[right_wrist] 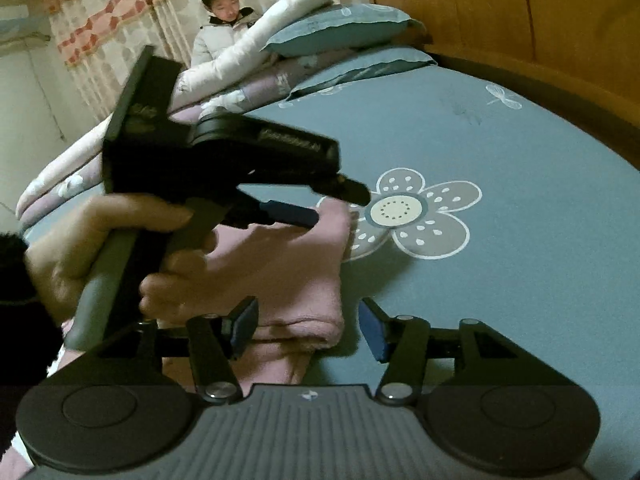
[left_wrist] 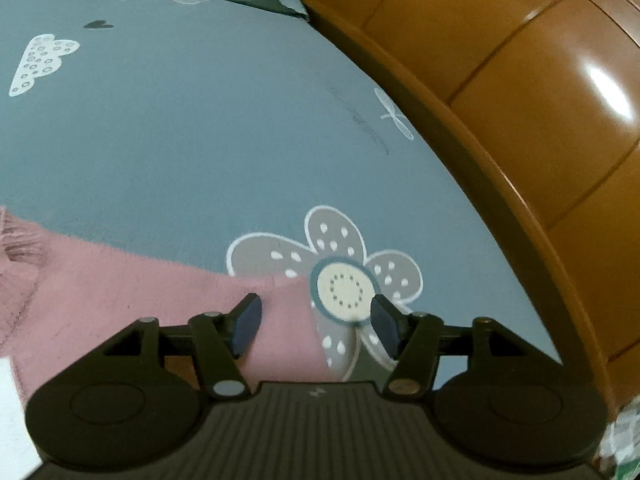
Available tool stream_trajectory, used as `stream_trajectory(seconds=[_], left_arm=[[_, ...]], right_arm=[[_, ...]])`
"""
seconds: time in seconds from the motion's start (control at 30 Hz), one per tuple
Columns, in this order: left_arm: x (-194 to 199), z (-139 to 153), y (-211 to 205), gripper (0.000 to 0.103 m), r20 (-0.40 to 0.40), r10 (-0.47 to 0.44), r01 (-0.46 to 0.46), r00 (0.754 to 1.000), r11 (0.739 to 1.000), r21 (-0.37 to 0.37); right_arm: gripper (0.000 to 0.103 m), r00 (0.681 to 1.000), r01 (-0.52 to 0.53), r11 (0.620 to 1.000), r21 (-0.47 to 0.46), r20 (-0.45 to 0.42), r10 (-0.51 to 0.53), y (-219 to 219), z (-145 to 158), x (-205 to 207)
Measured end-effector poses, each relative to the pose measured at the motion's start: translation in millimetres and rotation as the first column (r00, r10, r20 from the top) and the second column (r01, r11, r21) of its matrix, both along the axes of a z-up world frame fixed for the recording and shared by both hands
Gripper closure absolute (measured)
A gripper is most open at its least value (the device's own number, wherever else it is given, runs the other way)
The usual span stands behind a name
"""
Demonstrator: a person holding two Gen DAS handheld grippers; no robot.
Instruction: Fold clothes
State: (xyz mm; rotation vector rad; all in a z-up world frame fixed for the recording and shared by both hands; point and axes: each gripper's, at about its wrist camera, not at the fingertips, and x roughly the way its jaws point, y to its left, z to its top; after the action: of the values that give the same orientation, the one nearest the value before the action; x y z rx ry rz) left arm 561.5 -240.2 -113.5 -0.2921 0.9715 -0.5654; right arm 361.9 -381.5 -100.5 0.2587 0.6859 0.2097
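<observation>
On the blue floral bedsheet (left_wrist: 180, 140) a folded pink sweater (left_wrist: 120, 292) is seen, its long axis running leftward from the left gripper (left_wrist: 316, 326), whose jaws stand apart, nothing clamped. Further right, the right gripper (right_wrist: 307, 330) is parted over the sweater's near corner, equally near, empty.

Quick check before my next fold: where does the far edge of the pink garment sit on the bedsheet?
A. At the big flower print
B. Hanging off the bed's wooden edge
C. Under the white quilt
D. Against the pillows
A: the pink garment ends right at the big flower print, overlapping its near petals.
</observation>
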Motion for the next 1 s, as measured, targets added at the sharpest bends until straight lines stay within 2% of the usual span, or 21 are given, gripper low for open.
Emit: stream_trajectory(seconds=[0.07, 0.2, 0.33, 0.4, 0.6, 0.67, 0.77, 0.83, 0.9, 1.0], left_arm=[[-6.9, 11.4, 5.3, 0.043, 0.014, -0.014, 0.014, 1.000, 1.000, 0.009], [-27.3, 37.7, 27.4, 0.040, 0.030, -0.035, 0.034, 0.999, 0.999, 0.032], [-61.1, 51.4, 61.4, 0.035, 0.026, -0.025, 0.024, 0.999, 0.999, 0.022], [-74.3, 46.6, 72.9, 0.034, 0.008, -0.007, 0.007, 1.000, 1.000, -0.004], [-89.9, 1.1, 97.0, 0.035, -0.071, 0.062, -0.064, 0.996, 0.998, -0.024], [-94.9, -0.2, 104.9, 0.034, -0.064, 0.082, -0.086, 0.995, 0.994, -0.067], [-107.7, 10.9, 116.4, 0.034, -0.063, 0.091, -0.096, 0.994, 0.992, -0.080], [-113.5, 23.0, 125.0, 0.032, -0.007, 0.109, -0.109, 0.994, 0.990, -0.090], [-110.6, 26.5, 131.9, 0.029, 0.005, 0.133, -0.132, 0.991, 0.985, -0.113], [-101.2, 12.3, 127.4, 0.029, -0.036, 0.143, -0.145, 0.989, 0.986, -0.077]], right_arm=[[0.034, 1.000, 0.010, 1.000, -0.009, 0.005, -0.010, -0.5, 1.7, -1.2], [0.023, 0.999, 0.029, 0.999, 0.040, 0.026, -0.030, -8.7, 8.6, -3.7], [0.020, 0.998, 0.043, 0.997, 0.066, 0.036, -0.045, -17.3, 12.2, -7.5], [0.019, 0.998, 0.055, 0.996, 0.067, 0.032, -0.057, -21.7, 12.2, -8.4], [0.019, 0.995, 0.098, 0.993, 0.064, 0.015, -0.099, -34.2, 8.8, -9.0], [0.019, 0.994, 0.105, 0.993, 0.060, 0.015, -0.106, -36.7, 8.7, -9.2], [0.018, 0.993, 0.121, 0.990, 0.068, 0.010, -0.122, -41.9, 7.6, -9.3], [0.018, 0.992, 0.128, 0.988, 0.081, 0.007, -0.129, -44.6, 6.7, -8.7], [0.018, 0.992, 0.126, 0.988, 0.086, 0.009, -0.128, -44.1, 6.7, -9.0], [0.018, 0.993, 0.117, 0.990, 0.073, 0.011, -0.118, -40.9, 6.6, -8.9]])
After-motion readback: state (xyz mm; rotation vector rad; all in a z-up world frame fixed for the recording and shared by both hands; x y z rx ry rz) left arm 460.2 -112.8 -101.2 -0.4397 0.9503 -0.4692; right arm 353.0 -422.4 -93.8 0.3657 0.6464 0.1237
